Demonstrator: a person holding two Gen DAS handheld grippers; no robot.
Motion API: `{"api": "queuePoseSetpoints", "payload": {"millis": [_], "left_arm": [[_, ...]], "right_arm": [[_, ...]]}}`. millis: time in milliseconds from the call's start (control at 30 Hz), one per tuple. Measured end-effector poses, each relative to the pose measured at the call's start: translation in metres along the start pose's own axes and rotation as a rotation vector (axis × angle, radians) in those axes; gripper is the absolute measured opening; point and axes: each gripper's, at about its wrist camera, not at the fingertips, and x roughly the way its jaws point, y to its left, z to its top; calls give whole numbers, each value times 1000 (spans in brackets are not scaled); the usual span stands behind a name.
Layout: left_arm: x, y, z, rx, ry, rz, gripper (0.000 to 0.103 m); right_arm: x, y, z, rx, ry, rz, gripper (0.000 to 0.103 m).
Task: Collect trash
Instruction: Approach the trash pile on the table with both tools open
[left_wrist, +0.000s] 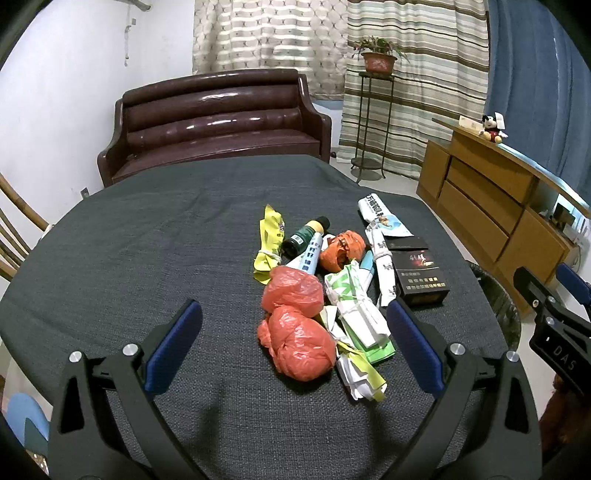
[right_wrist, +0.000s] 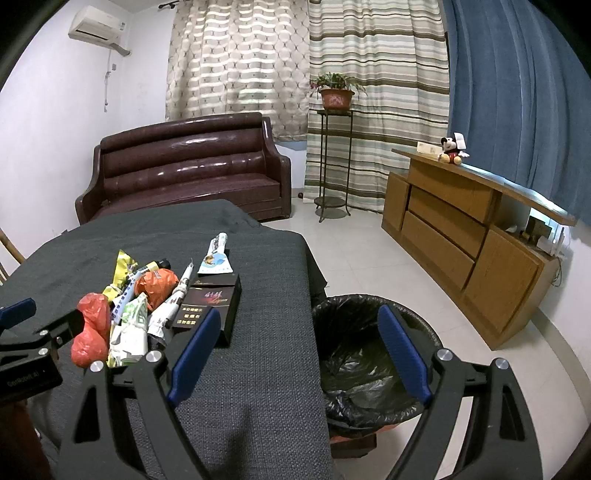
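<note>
Trash pile (left_wrist: 325, 291) crinkly plastic, paper, grey woven cloth (left_wrist: 147, 240)

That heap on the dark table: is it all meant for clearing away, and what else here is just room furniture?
Part of the job:
- red plastic bags
- orange wad
- black cigarette box
- green-and-white wrappers
- yellow wrapper
- dark green bottle
- bin with black liner

Just there:
- brown sofa
- potted plant
- wooden cabinet
- plush toy

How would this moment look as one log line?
left gripper: open, over trash pile | right gripper: open, empty | bin: beside table
</note>
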Motion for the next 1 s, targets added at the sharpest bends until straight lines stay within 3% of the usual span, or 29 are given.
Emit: {"api": "queuePoseSetpoints", "payload": {"millis": [1000], "left_arm": [[-1,3,-3,10,27,-5,93]], "right_arm": [[7,7,-1,12,25,6,84]]}}
